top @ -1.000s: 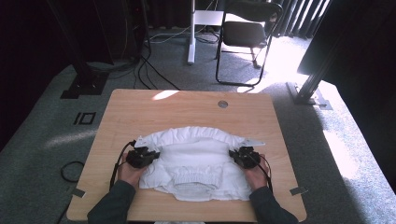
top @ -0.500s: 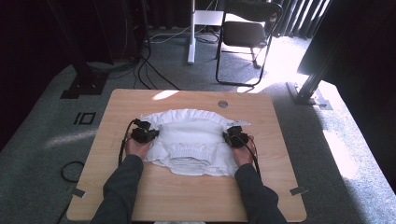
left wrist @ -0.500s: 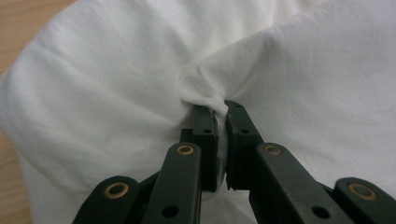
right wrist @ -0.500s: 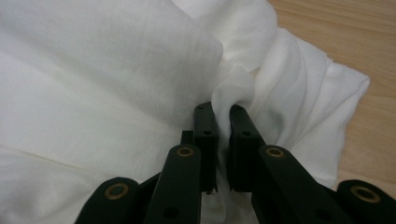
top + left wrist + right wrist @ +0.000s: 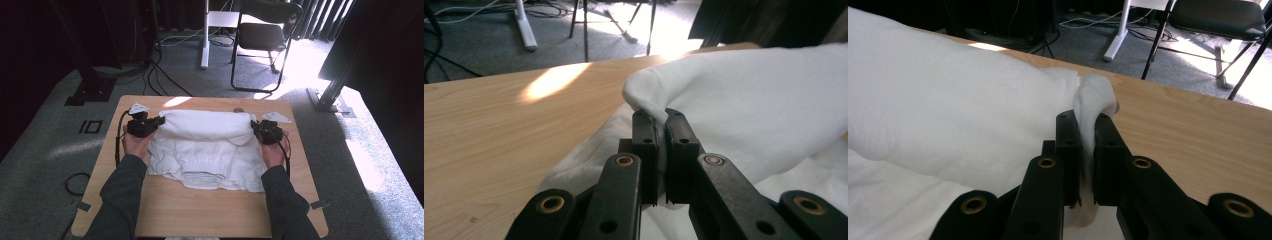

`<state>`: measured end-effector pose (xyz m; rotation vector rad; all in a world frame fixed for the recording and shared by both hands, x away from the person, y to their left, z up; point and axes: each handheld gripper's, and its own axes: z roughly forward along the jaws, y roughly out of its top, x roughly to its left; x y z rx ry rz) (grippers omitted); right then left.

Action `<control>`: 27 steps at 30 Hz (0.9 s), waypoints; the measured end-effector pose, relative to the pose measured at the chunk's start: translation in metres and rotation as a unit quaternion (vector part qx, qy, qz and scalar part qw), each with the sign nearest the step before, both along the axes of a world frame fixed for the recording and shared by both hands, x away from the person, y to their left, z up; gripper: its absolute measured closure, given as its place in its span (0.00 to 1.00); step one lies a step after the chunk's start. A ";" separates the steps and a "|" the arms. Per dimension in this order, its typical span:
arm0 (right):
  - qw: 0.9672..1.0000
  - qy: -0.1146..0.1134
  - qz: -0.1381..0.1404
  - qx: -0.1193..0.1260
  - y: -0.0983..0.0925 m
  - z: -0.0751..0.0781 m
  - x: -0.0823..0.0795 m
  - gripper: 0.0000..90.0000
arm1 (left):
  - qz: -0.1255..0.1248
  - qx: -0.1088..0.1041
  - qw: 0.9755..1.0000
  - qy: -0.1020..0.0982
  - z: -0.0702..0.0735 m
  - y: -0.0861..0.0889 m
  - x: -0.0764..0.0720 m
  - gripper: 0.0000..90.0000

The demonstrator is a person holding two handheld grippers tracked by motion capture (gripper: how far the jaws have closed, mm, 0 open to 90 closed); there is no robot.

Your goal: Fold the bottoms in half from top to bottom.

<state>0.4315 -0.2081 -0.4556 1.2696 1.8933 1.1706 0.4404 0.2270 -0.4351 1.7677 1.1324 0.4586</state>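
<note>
Tool (image 5: 657, 131) jaws around garment (image 5: 744, 110) edge

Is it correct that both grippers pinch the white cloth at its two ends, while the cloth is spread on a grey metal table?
Not fully. Both the left gripper and the right gripper do pinch the white cloth at its ends, but the table is light wood, not grey metal, as the high view shows.

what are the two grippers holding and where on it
Both hold the white garment: left gripper pinches its left edge, right gripper its right edge.
</note>
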 end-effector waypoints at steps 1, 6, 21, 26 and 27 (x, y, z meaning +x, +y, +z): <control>1.000 0.003 0.005 0.002 -0.002 0.001 0.001 0.94 | -0.001 -0.004 1.000 -0.003 0.003 0.001 -0.001 0.97; 1.000 -0.013 0.003 0.013 -0.007 0.014 0.001 0.94 | -0.012 -0.018 0.999 -0.026 0.021 0.000 -0.006 0.97; 0.997 -0.047 0.052 0.041 -0.017 0.004 -0.071 0.93 | -0.046 -0.048 0.997 -0.032 -0.010 0.018 -0.074 0.96; 0.997 -0.027 0.058 0.035 -0.016 -0.028 -0.097 0.93 | -0.053 -0.040 0.998 0.016 -0.047 0.019 -0.099 0.95; 0.998 -0.014 0.058 0.035 -0.016 -0.041 -0.105 0.93 | -0.056 -0.041 0.997 0.026 -0.054 0.019 -0.103 0.94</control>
